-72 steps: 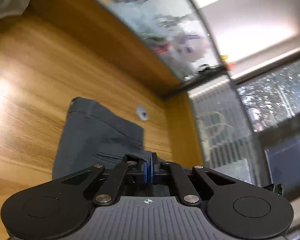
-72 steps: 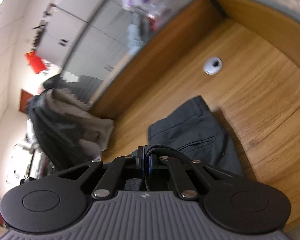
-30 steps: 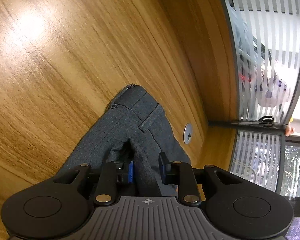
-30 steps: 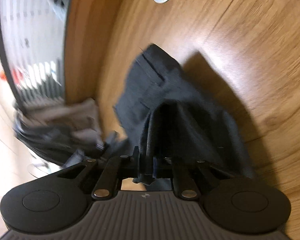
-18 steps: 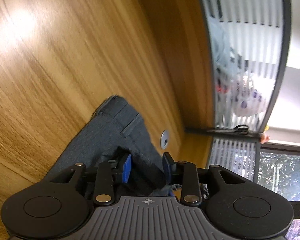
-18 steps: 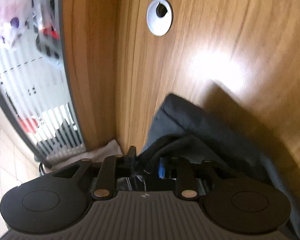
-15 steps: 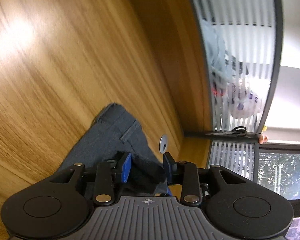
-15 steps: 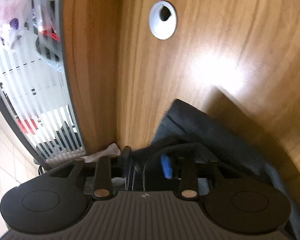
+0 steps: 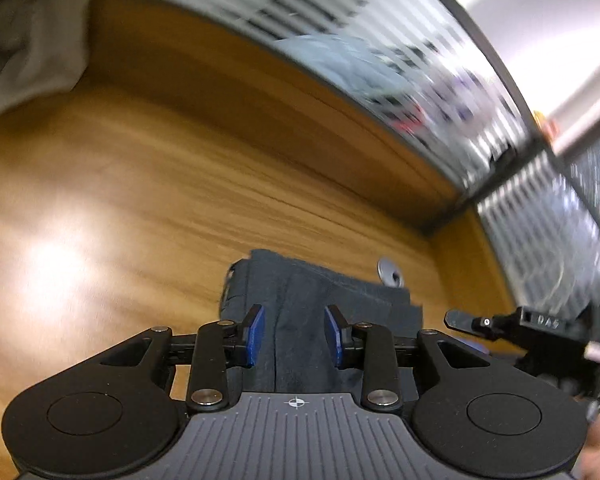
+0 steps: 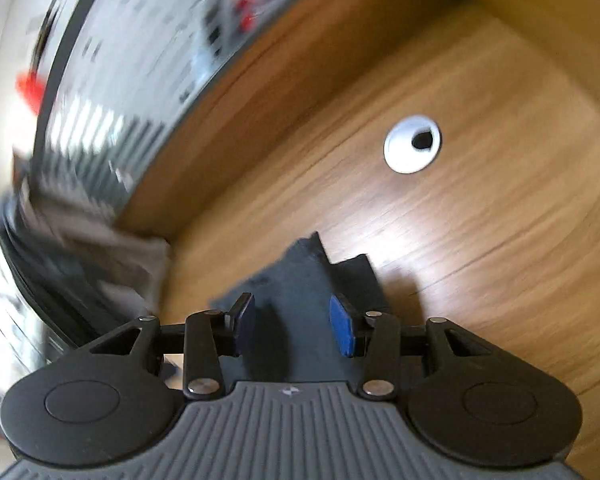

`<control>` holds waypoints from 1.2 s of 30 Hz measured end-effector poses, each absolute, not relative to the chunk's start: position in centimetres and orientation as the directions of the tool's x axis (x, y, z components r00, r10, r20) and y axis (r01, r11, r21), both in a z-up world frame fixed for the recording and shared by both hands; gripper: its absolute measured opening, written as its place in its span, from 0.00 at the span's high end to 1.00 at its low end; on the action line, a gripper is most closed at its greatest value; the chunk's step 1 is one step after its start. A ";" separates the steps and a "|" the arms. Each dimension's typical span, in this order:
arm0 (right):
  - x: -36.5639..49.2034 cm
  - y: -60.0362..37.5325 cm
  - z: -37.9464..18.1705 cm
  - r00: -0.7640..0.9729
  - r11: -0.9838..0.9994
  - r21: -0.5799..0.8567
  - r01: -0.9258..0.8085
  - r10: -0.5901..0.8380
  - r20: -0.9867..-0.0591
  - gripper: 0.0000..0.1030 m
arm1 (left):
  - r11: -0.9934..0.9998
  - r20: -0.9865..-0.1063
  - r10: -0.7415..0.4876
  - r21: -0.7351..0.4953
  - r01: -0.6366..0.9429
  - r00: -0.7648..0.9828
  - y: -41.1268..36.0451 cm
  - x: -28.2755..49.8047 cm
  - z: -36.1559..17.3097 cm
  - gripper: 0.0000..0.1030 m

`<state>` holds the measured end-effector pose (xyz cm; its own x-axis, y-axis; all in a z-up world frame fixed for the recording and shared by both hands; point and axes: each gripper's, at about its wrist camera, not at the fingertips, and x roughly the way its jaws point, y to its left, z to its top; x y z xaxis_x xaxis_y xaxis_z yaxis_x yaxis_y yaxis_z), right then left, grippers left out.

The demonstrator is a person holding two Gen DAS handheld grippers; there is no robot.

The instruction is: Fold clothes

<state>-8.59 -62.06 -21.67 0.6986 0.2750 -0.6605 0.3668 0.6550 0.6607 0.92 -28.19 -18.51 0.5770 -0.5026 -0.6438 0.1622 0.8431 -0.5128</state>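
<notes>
On the desk (image 9: 140, 200), dark trousers (image 9: 300, 312) lie folded beneath both released grippers' jaws, with blurred clothes (image 10: 100, 248) heaped at nine o'clock.

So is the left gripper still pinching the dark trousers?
Apart. The left wrist view shows the left gripper open, its jaws just reopened, trousers lying folded below.

My left wrist view is smeared by motion: the striped glass partition (image 9: 379, 36) behind the wooden desk (image 9: 140, 184) is streaks, the coloured shapes behind it unreadable. The pale grey cloth heap (image 9: 24, 40) at the desk's far left corner is blurred and cut by the frame edge. The folded dark grey trousers (image 9: 300, 304) run under my left gripper's body, near end hidden. In my right wrist view their near part (image 10: 296, 288) is hidden likewise.
</notes>
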 end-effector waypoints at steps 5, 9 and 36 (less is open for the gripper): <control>-8.4 -60.4 -21.0 0.654 0.830 0.489 0.269 0.215 -0.725 0.59 | 0.871 -0.678 -0.485 -0.430 0.238 0.552 -30.9 2.0 -19.6 0.69; -7.4 -59.6 -21.3 0.624 0.899 0.369 0.236 0.151 -0.766 0.62 | 0.897 -0.701 -0.442 -0.363 0.253 0.560 -32.2 2.9 -20.1 0.69; -5.6 -59.7 -21.4 0.636 0.909 0.358 0.214 0.148 -0.757 0.95 | 0.900 -0.676 -0.384 -0.426 0.092 0.629 -29.4 3.5 -20.9 0.94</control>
